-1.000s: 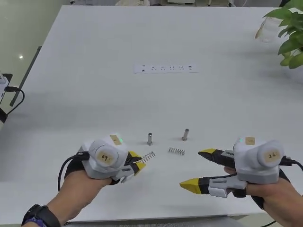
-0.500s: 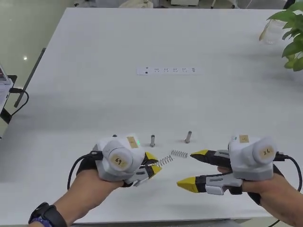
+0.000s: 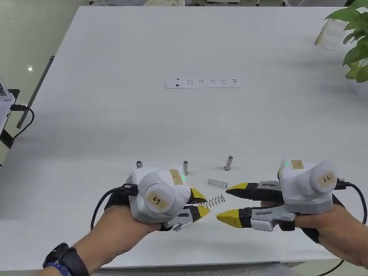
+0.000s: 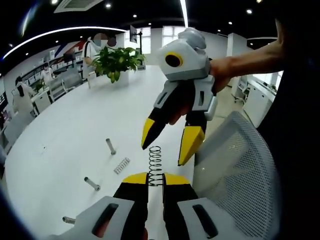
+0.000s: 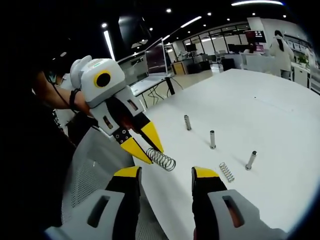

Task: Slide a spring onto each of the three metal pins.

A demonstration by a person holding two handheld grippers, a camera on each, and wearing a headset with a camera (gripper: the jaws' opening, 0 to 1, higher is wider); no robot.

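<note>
Three short metal pins stand on the white table: one at the left, one in the middle, one at the right, leaning a little. A loose spring lies flat between the last two. My left gripper is shut on one end of a second spring, held above the table's front part. That held spring points at my right gripper, whose jaws stand open around its free end. In the right gripper view, the right gripper sits just under the held spring.
A white power strip lies mid-table, far behind the pins. A green plant stands at the back right corner. The table's front edge runs just under both hands. A mesh chair back sits below the grippers.
My left gripper has carried its spring to the right, up to the right gripper. The right gripper has come in a little to the left. Pins and loose spring stay put.
</note>
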